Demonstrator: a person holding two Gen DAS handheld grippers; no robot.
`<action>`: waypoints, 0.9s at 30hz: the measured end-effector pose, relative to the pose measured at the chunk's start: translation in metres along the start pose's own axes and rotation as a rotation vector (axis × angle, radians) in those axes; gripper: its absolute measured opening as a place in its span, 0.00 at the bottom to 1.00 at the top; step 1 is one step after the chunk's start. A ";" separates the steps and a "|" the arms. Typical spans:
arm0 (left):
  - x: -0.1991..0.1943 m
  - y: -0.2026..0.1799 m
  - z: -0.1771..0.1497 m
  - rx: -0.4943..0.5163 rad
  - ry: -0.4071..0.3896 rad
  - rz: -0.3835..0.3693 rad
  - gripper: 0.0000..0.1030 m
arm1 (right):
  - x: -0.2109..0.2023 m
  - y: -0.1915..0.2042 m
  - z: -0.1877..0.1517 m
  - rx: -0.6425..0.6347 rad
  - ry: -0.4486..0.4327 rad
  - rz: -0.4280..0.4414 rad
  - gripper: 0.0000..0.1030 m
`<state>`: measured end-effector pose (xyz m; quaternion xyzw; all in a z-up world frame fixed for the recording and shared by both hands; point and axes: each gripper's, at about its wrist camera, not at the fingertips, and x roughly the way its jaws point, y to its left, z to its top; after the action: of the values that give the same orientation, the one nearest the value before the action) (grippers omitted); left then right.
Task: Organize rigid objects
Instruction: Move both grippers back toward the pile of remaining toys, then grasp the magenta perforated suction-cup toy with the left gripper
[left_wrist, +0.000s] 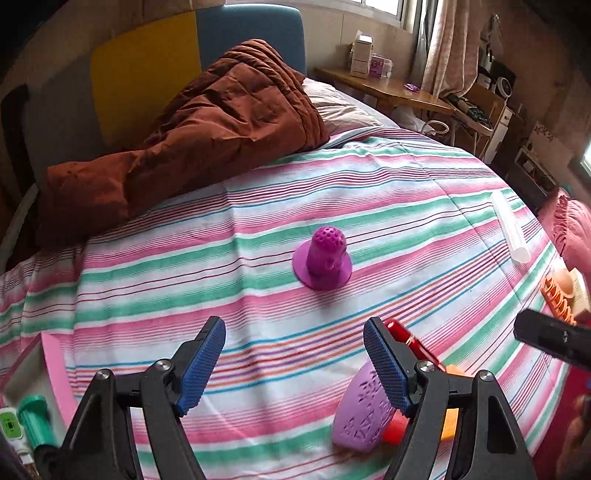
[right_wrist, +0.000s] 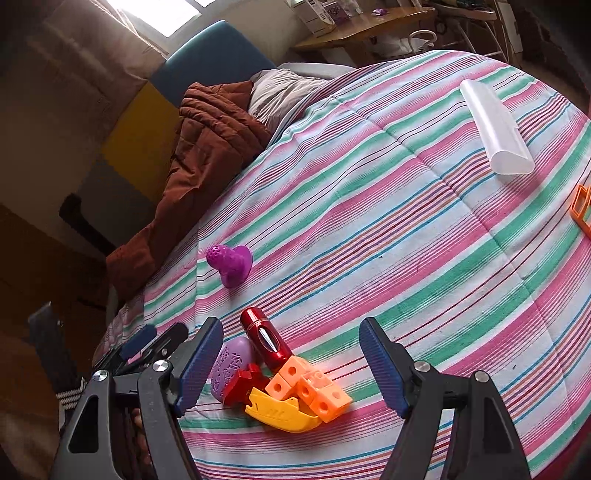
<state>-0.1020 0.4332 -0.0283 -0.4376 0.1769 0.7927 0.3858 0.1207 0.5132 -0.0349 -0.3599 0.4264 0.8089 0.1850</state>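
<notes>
Daylight is coming in through the window (left_wrist: 384, 9) at the head of the bed, blowing out to white in the right wrist view. The bedspread (left_wrist: 369, 192) is showing bright and evenly lit, with soft shadows lying under the purple toy (left_wrist: 322, 260). Fisheye distortion is bulging the stripes and darkening every corner. The red tube (right_wrist: 266, 339) is catching glare. The room's far edges are looking dim, perhaps slightly blurred.

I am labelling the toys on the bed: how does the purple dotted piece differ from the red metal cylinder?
The purple dotted piece stands alone on the striped bedcover; the red metal cylinder lies at the edge of the toy pile, against the orange cubes. The purple piece looks matte, with a flared base and a perforated dome; the red cylinder is glossy and straight-sided. Neither is gripped.
</notes>
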 end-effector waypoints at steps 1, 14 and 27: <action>0.007 -0.002 0.006 -0.001 0.009 0.001 0.79 | 0.001 0.000 0.000 0.001 0.005 0.008 0.75; 0.079 -0.014 0.050 0.022 0.028 0.030 0.40 | 0.006 0.000 0.000 0.010 0.043 0.057 0.75; 0.031 0.015 -0.001 -0.080 0.032 0.028 0.33 | 0.006 -0.007 0.002 0.033 0.037 0.028 0.75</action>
<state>-0.1231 0.4371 -0.0553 -0.4627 0.1572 0.7975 0.3538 0.1201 0.5186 -0.0420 -0.3658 0.4479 0.7975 0.1719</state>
